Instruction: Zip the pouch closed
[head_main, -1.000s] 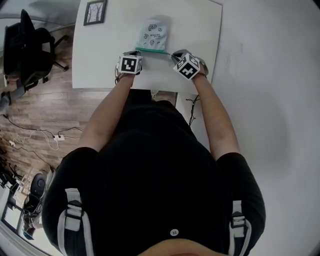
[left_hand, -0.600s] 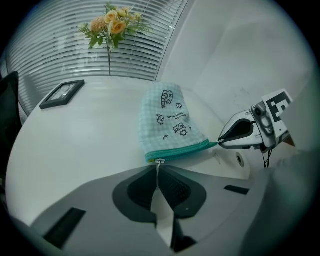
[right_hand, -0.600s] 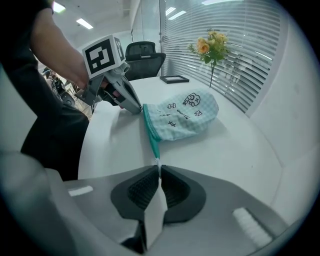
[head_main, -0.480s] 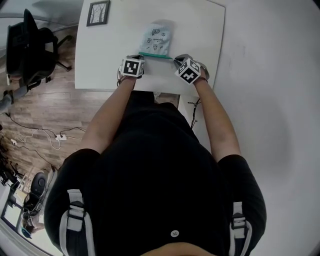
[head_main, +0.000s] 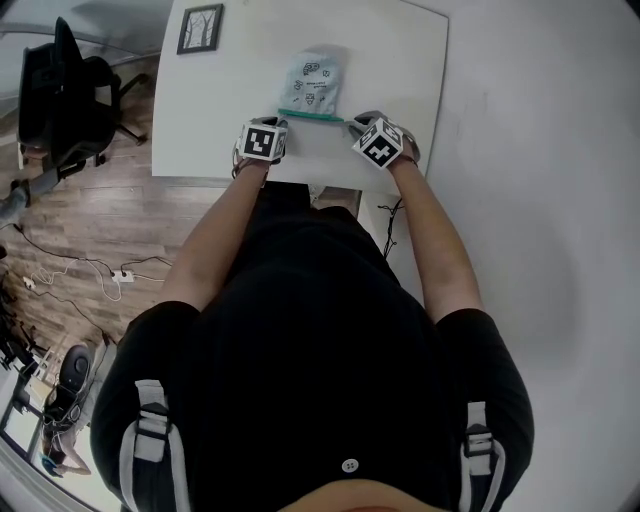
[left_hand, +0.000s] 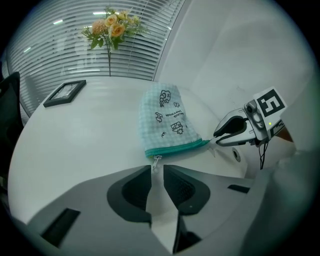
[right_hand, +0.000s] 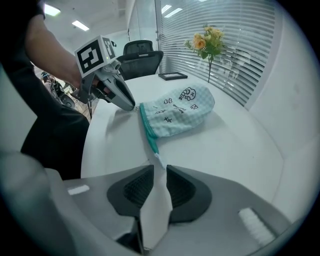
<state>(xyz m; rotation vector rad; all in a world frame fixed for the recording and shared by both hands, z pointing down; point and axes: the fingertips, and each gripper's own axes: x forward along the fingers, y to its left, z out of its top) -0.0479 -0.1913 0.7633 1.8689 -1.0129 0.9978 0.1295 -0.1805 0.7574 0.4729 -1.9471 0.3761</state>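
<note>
Left gripper (left_hand: 157, 169) just eased apart off zipper pull (left_hand: 157, 161) | right gripper (right_hand: 160, 169) likewise, freeing end tab (right_hand: 158, 159) | pouch (left_hand: 167, 120) looks zipped — I'm letting go.

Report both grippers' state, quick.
Left gripper: open, jaws just opening, nothing gripped; zipper pull just off the tips.
Right gripper: open, jaws just opening, nothing gripped; zipper end tab at the tips.

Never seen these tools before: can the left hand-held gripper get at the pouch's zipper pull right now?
Probably yes: the zipper pull sits right at the mouth of the left hand-held gripper, whose jaws have just been opening with nothing clamped between them.
</note>
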